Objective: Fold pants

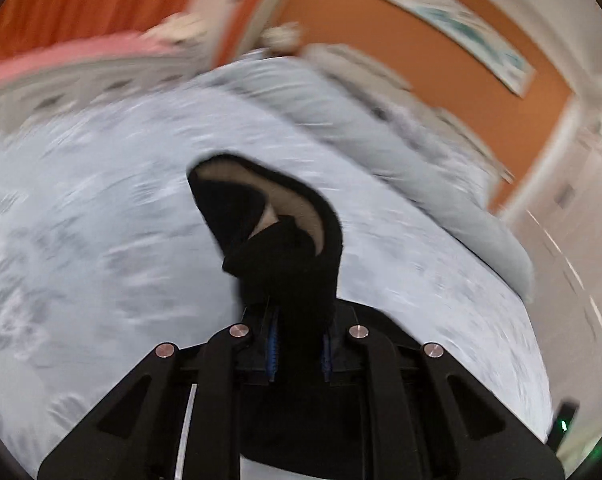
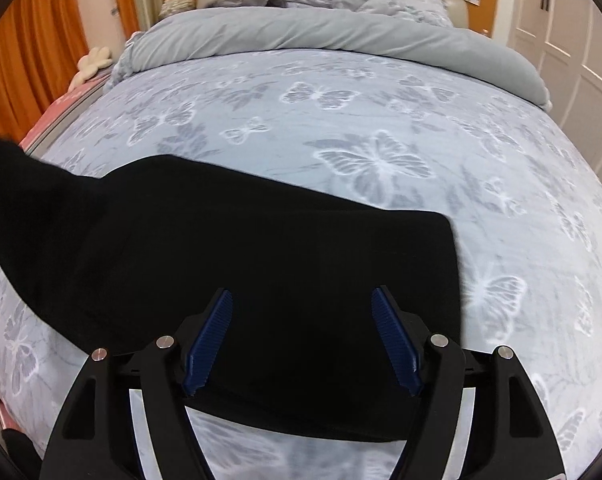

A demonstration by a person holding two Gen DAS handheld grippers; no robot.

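Lining is seen only from the left wrist, where pants [image 1: 285,248] are clamped by the left gripper [image 1: 299,344]. From the right wrist, pants [image 2: 241,248] are laid lengthwise from upper left to lower right under the spread, empty right gripper [image 2: 303,300].

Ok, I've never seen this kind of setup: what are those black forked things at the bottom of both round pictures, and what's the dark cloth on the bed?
Each round picture comes from a fisheye camera fixed on a hand-held claw; a person carries one in each hand. The black forks are the claws' own fingers. The blurred picture looks along the left claw, which is shut on a bunched end of the black fabric pants, lifted above the bed. The sharp picture looks along the right claw: its blue ribbed pads stand apart, gripping nothing, over the pants spread on the pale blue butterfly-print bedcover.
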